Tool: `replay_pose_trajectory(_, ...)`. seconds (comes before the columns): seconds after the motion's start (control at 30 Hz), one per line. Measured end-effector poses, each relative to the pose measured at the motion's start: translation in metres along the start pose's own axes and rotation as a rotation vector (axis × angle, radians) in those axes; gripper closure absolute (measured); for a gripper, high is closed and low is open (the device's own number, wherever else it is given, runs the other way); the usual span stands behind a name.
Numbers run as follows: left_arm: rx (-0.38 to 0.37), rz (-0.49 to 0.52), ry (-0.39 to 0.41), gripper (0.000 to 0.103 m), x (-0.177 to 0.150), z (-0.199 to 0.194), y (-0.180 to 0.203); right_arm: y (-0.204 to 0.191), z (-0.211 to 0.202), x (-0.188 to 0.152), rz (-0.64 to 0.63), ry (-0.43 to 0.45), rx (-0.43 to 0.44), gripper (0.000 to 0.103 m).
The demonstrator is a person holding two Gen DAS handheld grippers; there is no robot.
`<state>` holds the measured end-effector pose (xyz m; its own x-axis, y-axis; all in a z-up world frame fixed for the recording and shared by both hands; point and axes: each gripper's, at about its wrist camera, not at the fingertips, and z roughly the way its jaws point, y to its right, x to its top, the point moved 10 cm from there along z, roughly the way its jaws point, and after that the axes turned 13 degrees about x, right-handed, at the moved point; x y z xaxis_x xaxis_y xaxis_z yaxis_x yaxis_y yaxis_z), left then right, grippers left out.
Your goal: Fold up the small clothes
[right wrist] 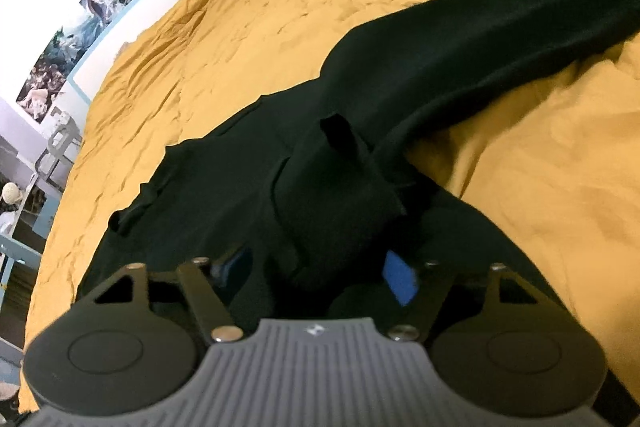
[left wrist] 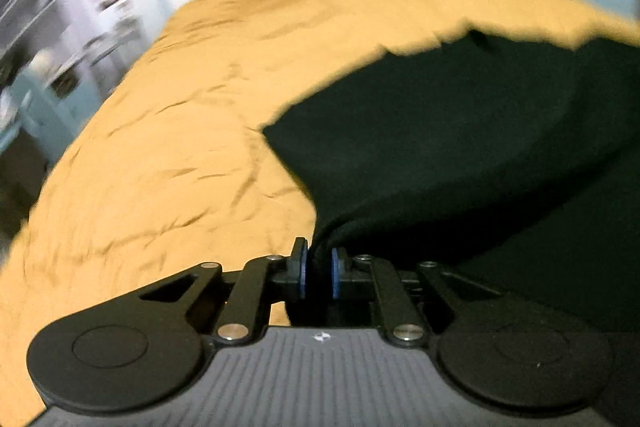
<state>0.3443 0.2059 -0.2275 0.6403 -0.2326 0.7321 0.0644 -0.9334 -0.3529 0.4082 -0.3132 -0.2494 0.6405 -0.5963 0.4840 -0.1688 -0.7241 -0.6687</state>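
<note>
Left gripper [left wrist: 319, 273]: fingers narrow, blue pads nearly together, a pinch of the black garment [left wrist: 460, 147] clamped between them.
Left pads [left wrist: 304, 273]: cloth rises straight out of the gap, then fans up and to the right.
Garment from the left view: lifted at the pinch, spreading rightward over the yellow sheet [left wrist: 180, 147]; its left edge runs diagonally up toward the far right.
Right gripper [right wrist: 320, 273]: fingers wide apart, blue pads [right wrist: 400, 279] showing on either side, a bunched fold of the garment [right wrist: 440, 67] sitting between them. Whether the pads press it I cannot tell.
Garment from the right view: heaped just ahead of the fingers, a small flap sticking up in the middle.
Long axis: one long dark stretch, maybe a sleeve, runs from the heap up and away to the far right edge.
Left side of the heap: a flatter, ragged-edged part lying on the sheet [right wrist: 240, 27].
Sheet: wrinkled, under everything.
Beyond: wall with pictures [right wrist: 60, 51] on the left.
</note>
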Motion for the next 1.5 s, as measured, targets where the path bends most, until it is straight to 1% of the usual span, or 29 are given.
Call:
replay_pose_trajectory(0.07, 0.01, -0.064, -0.011, 0.091, -0.001, 0.0, -0.012, -0.003, -0.001, 0.0, 0.037, 0.0, 0.033, 0.056)
replay_pose_trajectory(0.1, 0.0, -0.1, -0.031, 0.091, -0.004, 0.005, -0.017, -0.004, -0.002, -0.001, 0.048, 0.002, 0.038, 0.066)
replay_pose_trajectory(0.13, -0.027, -0.129, -0.068, 0.091, -0.009, 0.011, -0.017, -0.003, -0.002, -0.002, 0.048, 0.003, 0.029, 0.08)
replay_pose_trajectory(0.17, -0.045, -0.141, -0.102, 0.091, -0.015, 0.019, -0.015, -0.002, -0.002, -0.004, 0.038, 0.003, 0.012, 0.086)
replay_pose_trajectory(0.2, -0.056, -0.134, -0.136, 0.091, -0.021, 0.026, -0.011, 0.001, 0.0, -0.006, 0.028, -0.003, -0.002, 0.09)
replay_pose_trajectory(0.27, -0.056, -0.113, -0.139, 0.089, -0.024, 0.029, -0.004, 0.008, 0.0, -0.012, 0.037, -0.006, -0.017, 0.093)
replay_pose_trajectory(0.3, -0.049, -0.108, -0.139, 0.079, -0.024, 0.028, -0.004, 0.01, -0.001, -0.014, 0.045, -0.006, -0.018, 0.095)
replay_pose_trajectory(0.33, -0.046, -0.106, -0.15, 0.077, -0.023, 0.028, -0.005, 0.012, -0.002, -0.015, 0.047, -0.006, -0.019, 0.097)
replay_pose_trajectory(0.37, -0.045, -0.106, -0.157, 0.069, -0.023, 0.028, -0.006, 0.014, -0.003, -0.016, 0.049, -0.006, -0.024, 0.097)
replay_pose_trajectory(0.4, -0.036, -0.11, -0.172, 0.052, -0.023, 0.025, -0.009, 0.015, -0.004, -0.016, 0.054, -0.01, -0.026, 0.097)
replay_pose_trajectory(0.47, -0.003, -0.114, -0.199, 0.032, -0.024, 0.018, -0.016, 0.016, -0.005, -0.017, 0.065, -0.017, -0.031, 0.095)
replay_pose_trajectory(0.5, 0.011, -0.125, -0.21, 0.025, -0.025, 0.013, -0.02, 0.015, -0.006, -0.016, 0.077, -0.026, -0.024, 0.089)
replay_pose_trajectory(0.57, 0.023, -0.166, -0.24, 0.02, -0.024, -0.002, -0.025, 0.012, -0.014, -0.017, 0.087, -0.043, -0.016, 0.073)
replay_pose_trajectory(0.6, 0.032, -0.196, -0.264, 0.014, -0.024, -0.011, -0.028, 0.009, -0.019, -0.016, 0.067, -0.049, -0.019, 0.062)
replay_pose_trajectory(0.63, 0.05, -0.224, -0.291, 0.013, -0.023, -0.019, -0.03, 0.004, -0.026, -0.016, 0.011, -0.062, -0.054, 0.058)
replay_pose_trajectory(0.7, 0.069, -0.247, -0.318, 0.012, -0.015, -0.034, -0.027, -0.004, -0.039, -0.012, -0.117, -0.071, -0.113, 0.056)
replay_pose_trajectory(0.73, 0.057, -0.24, -0.322, 0.012, -0.01, -0.041, -0.021, -0.008, -0.048, -0.007, -0.176, -0.059, -0.121, 0.05)
replay_pose_trajectory(0.8, -0.009, -0.203, -0.303, 0.012, 0.004, -0.059, 0.003, -0.006, -0.068, 0.005, -0.202, -0.004, -0.096, 0.038)
replay_pose_trajectory(0.9, -0.125, -0.177, -0.225, 0.012, 0.028, -0.082, 0.05, 0.022, -0.106, 0.034, -0.138, 0.128, -0.057, 0.033)
replay_pose_trajectory(0.93, -0.18, -0.185, -0.2, 0.012, 0.036, -0.087, 0.068, 0.035, -0.115, 0.042, -0.138, 0.136, -0.07, 0.033)
replay_pose_trajectory(1.0, -0.298, -0.224, -0.171, 0.012, 0.05, -0.094, 0.105, 0.069, -0.13, 0.06, -0.162, 0.116, -0.139, 0.033)
replay_pose_trajectory(1.1, -0.463, -0.302, -0.206, 0.012, 0.07, -0.093, 0.166, 0.119, -0.161, 0.095, -0.138, 0.203, -0.201, 0.033)
replay_pose_trajectory(1.17, -0.532, -0.309, -0.229, 0.012, 0.081, -0.093, 0.202, 0.152, -0.186, 0.122, -0.076, 0.3, -0.188, 0.035)
replay_pose_trajectory(1.2, -0.564, -0.305, -0.23, 0.012, 0.087, -0.094, 0.22, 0.17, -0.198, 0.136, -0.041, 0.357, -0.186, 0.038)
replay_pose_trajectory(1.27, -0.617, -0.298, -0.233, 0.012, 0.095, -0.093, 0.249, 0.199, -0.215, 0.16, -0.02, 0.424, -0.255, 0.039)
replay_pose_trajectory(1.3, -0.659, -0.298, -0.233, 0.012, 0.098, -0.093, 0.263, 0.215, -0.219, 0.172, -0.008, 0.444, -0.287, 0.039)
replay_pose_trajectory(1.37, -0.706, -0.317, -0.237, 0.012, 0.1, -0.092, 0.28, 0.239, -0.219, 0.187, 0.058, 0.449, -0.29, 0.041)
replay_pose_trajectory(1.43, -0.713, -0.322, -0.237, 0.012, 0.1, -0.086, 0.288, 0.261, -0.219, 0.201, 0.115, 0.485, -0.313, 0.041)
replay_pose_trajectory(1.5, -0.694, -0.318, -0.246, 0.012, 0.099, -0.08, 0.29, 0.277, -0.215, 0.212, 0.133, 0.508, -0.343, 0.042)
